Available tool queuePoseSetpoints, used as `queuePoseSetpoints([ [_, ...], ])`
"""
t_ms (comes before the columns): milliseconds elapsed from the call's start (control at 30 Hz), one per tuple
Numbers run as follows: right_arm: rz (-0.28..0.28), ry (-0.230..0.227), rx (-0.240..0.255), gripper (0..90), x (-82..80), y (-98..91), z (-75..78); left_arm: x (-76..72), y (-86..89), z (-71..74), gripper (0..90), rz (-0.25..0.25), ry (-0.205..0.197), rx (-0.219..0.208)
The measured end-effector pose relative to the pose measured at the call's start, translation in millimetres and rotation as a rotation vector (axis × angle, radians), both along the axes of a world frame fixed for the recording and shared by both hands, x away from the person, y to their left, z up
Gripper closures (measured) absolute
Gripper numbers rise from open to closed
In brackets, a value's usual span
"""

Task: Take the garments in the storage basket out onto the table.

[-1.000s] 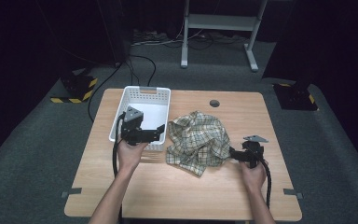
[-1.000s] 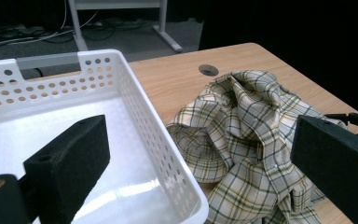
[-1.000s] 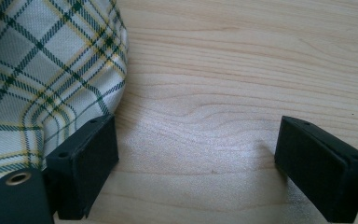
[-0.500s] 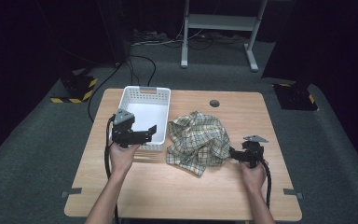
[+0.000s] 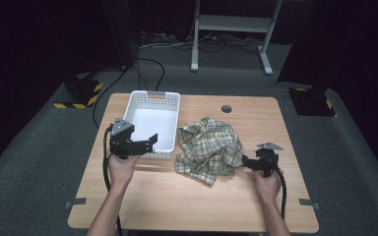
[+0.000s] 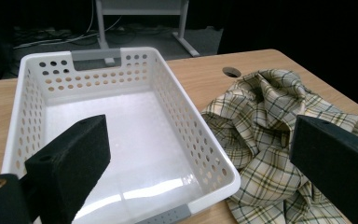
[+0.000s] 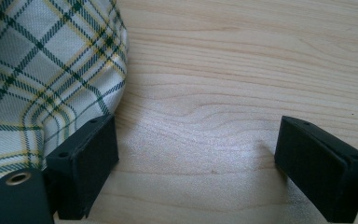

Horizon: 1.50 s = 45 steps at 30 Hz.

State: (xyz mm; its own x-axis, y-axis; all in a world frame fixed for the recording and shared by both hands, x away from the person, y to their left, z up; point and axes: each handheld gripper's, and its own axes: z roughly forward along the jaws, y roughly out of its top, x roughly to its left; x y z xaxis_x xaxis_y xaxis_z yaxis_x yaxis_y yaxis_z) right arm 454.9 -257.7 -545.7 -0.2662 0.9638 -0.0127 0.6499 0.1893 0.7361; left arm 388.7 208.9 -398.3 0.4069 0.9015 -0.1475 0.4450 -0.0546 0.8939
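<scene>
White perforated plastic makes up the rectangular basket (image 5: 153, 123), which sits on the light wooden table (image 5: 197, 206) toward the 10 o'clock side of the tabletop, its inside bare. Just beside it, toward 3 o'clock from the basket, lies a crumpled cloth of cream fabric checked in green and yellow (image 5: 209, 147), bunched in a loose heap near the table's middle. A small round hole (image 5: 226, 108) shows in the wood at about 12 o'clock from the cloth.

In the high view the left gripper (image 5: 146, 143) is held above the basket's near rim, at 9 o'clock from the cloth. Its jaws stand wide apart and hold nothing; in the left gripper view (image 6: 200, 172) one black pad hangs over the basket's floor and the other over the cloth's edge.

The right gripper (image 5: 246, 161) is low at the cloth's 4 o'clock edge, with a grey three-cornered plate (image 5: 269, 146) on top. In the right gripper view (image 7: 196, 168) its jaws are spread wide with bare wood between them, gripping nothing; the left-hand pad sits right at the cloth's hem, though whether it touches the fabric is unclear.
</scene>
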Motion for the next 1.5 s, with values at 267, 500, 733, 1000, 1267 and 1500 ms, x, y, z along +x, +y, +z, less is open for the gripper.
queuePoseSetpoints([
  [267,0.0,0.0,0.0,12.6,0.0,0.0,0.0,-6.3,6.6,-1.1,5.4,0.019,-0.007,0.011],
  [500,0.0,0.0,0.0,12.6,0.0,0.0,0.0,-11.3,12.6,-3.6,5.5,0.035,-0.005,0.01],
  [733,0.0,0.0,0.0,12.6,0.0,0.0,0.0,-17.3,18.3,-6.8,5.7,0.051,-0.006,0.019],
  [1000,0.0,0.0,0.0,12.6,0.0,0.0,0.0,-24.6,25.0,-16.9,5.8,0.071,0.004,0.034],
  [1267,0.0,0.0,0.0,12.6,0.0,0.0,0.0,-30.1,28.4,-26.7,5.8,0.087,0.008,0.052],
  [1500,0.0,0.0,0.0,12.6,0.0,0.0,0.0,-33.6,33.3,-32.7,5.8,0.097,0.014,0.04],
])
